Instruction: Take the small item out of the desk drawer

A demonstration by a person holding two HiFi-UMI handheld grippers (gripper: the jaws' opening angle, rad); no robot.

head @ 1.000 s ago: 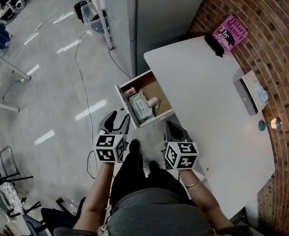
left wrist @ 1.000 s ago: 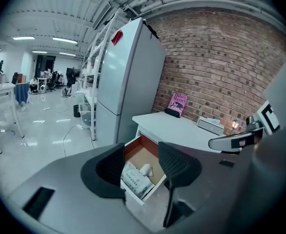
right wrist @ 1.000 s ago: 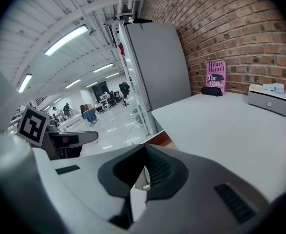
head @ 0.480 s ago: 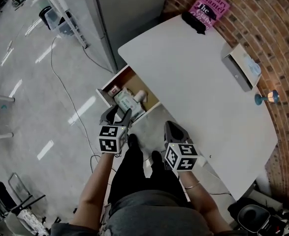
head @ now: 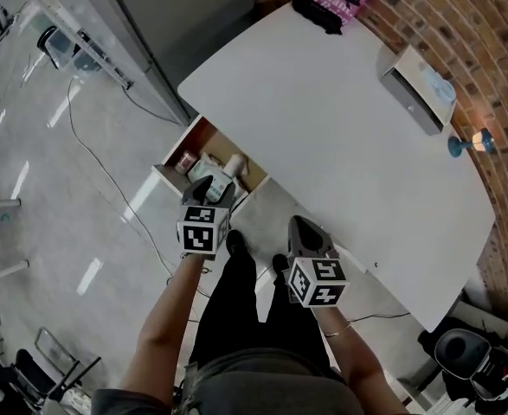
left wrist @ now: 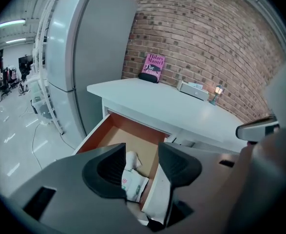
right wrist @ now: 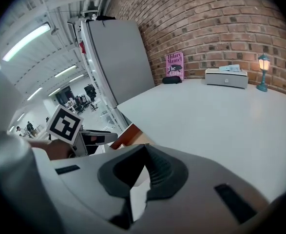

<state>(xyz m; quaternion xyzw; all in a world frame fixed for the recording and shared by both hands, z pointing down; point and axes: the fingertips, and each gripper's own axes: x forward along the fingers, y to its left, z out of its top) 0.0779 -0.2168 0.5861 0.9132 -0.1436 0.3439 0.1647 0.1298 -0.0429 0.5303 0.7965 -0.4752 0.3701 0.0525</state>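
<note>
Left gripper, jaws apart and empty, hovers over the open drawer; right gripper closed, empty.

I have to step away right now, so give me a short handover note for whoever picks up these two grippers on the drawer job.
Left gripper: jaws apart, empty, poised over the open drawer.
Right gripper: jaws together, empty, held in front of the desk edge, off to the drawer's side.
In the drawer: a white packet, a small white item beside it, a small reddish item near a corner.
Done: drawer open.
Left: lower the left gripper, grip the small item, lift it out. Nothing is out yet.
</note>
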